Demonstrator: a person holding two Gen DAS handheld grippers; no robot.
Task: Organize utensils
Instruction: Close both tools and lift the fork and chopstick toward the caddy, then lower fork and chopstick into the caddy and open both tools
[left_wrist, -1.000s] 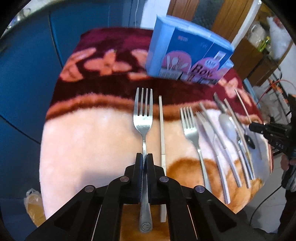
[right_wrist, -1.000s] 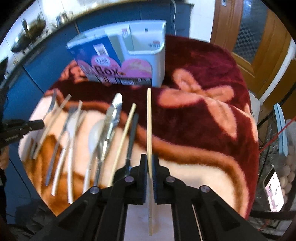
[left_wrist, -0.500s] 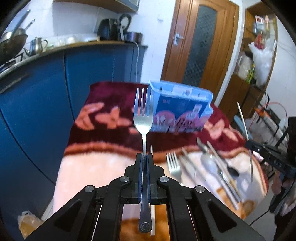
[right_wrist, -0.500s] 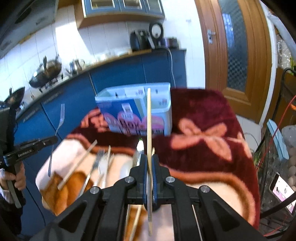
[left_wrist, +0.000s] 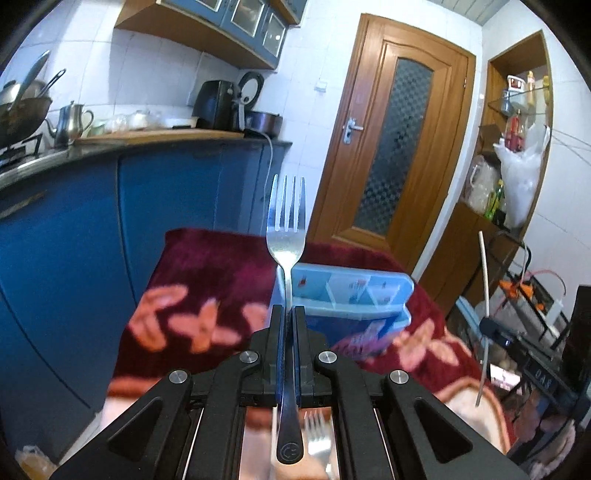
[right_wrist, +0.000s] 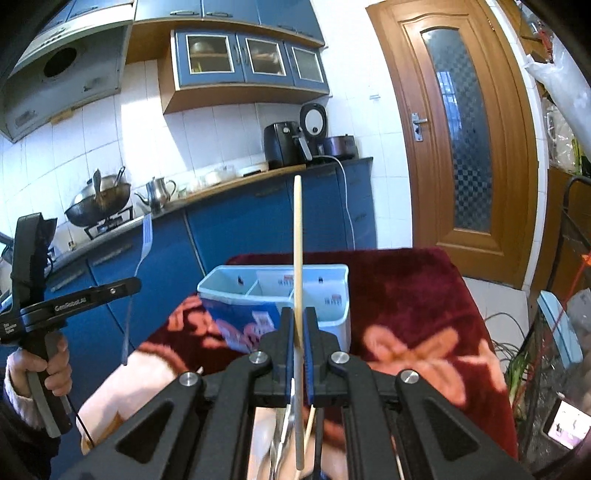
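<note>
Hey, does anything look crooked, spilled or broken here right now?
Nothing looks spilled or broken. The blue organizer box stands upright on the blanket with its compartments open. The left gripper holds the fork straight up, tines high, and the right gripper holds a chopstick upright too.

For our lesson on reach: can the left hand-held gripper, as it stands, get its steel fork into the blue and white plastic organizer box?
Probably yes. The left hand-held gripper holds the steel fork upright above the blanket, and the blue and white plastic organizer box stands open-topped just ahead with nothing between them.
</note>
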